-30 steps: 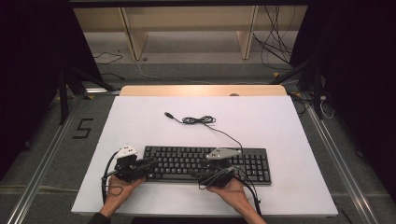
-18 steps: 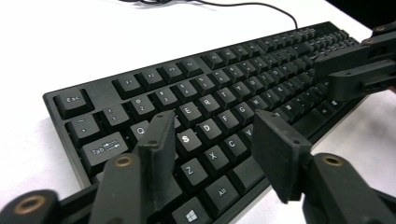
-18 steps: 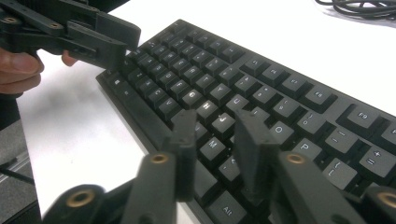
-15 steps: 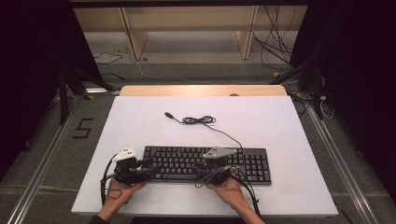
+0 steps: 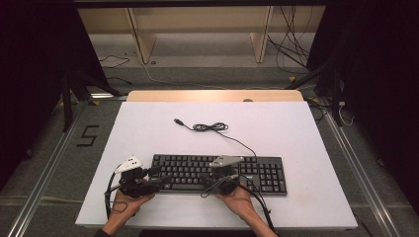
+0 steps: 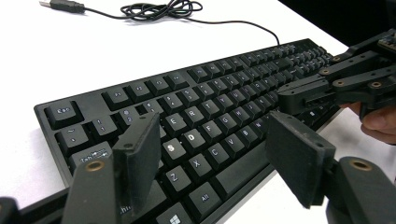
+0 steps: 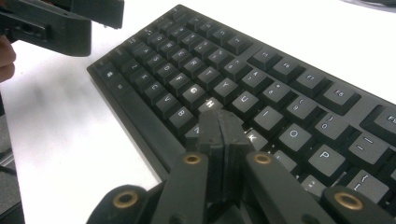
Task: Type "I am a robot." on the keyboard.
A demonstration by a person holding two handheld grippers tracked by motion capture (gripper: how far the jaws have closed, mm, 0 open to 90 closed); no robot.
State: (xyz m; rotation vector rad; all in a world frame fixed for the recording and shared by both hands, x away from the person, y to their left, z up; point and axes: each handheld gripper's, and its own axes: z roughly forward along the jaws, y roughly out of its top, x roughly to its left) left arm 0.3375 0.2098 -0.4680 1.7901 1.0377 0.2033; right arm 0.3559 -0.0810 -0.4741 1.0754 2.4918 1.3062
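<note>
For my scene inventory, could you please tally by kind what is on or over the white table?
Keyboard: 1, black
Keyboard cable with USB plug: 1, black, loosely coiled behind the keyboard
Hand-held grippers: 2, the left hand-held gripper with jaws apart, the right hand-held gripper with jaws together
Total: 4

The high view sat above the person's side and looked forward and down over the whole white rectangular bench point(image 5: 296, 128), pretty far off. The left gripper view rode low on the left tool point(image 6: 210, 154), hugging the flat black plastic keyboard point(image 6: 224, 93) and facing along its rows. The right gripper view on the right tool point(image 7: 219, 135) was just as close, facing back. All three shared the keyboard's letter keys.
</note>
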